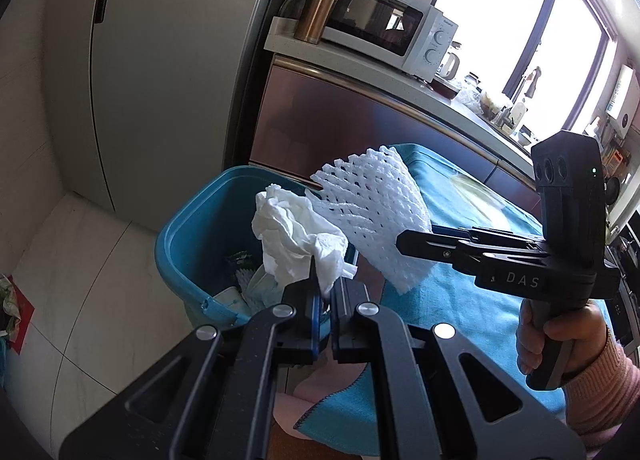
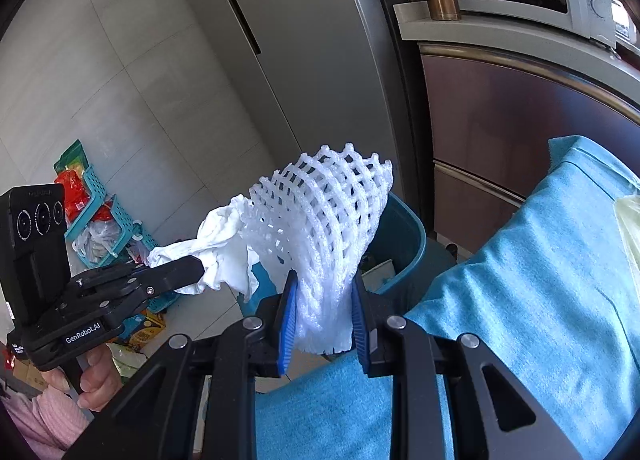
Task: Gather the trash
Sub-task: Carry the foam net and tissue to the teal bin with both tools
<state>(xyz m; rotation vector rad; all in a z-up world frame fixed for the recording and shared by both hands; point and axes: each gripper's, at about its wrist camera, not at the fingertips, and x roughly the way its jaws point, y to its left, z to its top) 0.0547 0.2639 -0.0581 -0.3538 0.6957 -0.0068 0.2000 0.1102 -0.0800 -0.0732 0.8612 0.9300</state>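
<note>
My left gripper (image 1: 326,286) is shut on a crumpled white tissue (image 1: 296,234) and holds it above the blue trash bin (image 1: 188,228); it also shows in the right wrist view (image 2: 196,266) with the tissue (image 2: 220,248). My right gripper (image 2: 324,300) is shut on a white foam fruit net (image 2: 320,216) and holds it beside the tissue, near the bin's rim (image 2: 404,228). The net also shows in the left wrist view (image 1: 376,208), held by the right gripper (image 1: 404,240). The bin holds some trash at its bottom.
A table covered with a blue cloth (image 2: 520,280) lies to the right of the bin. A grey fridge (image 1: 160,60) stands behind. A microwave (image 1: 388,32) and copper tumbler (image 1: 320,6) sit on the counter. A teal basket with bags (image 2: 100,228) lies on the floor.
</note>
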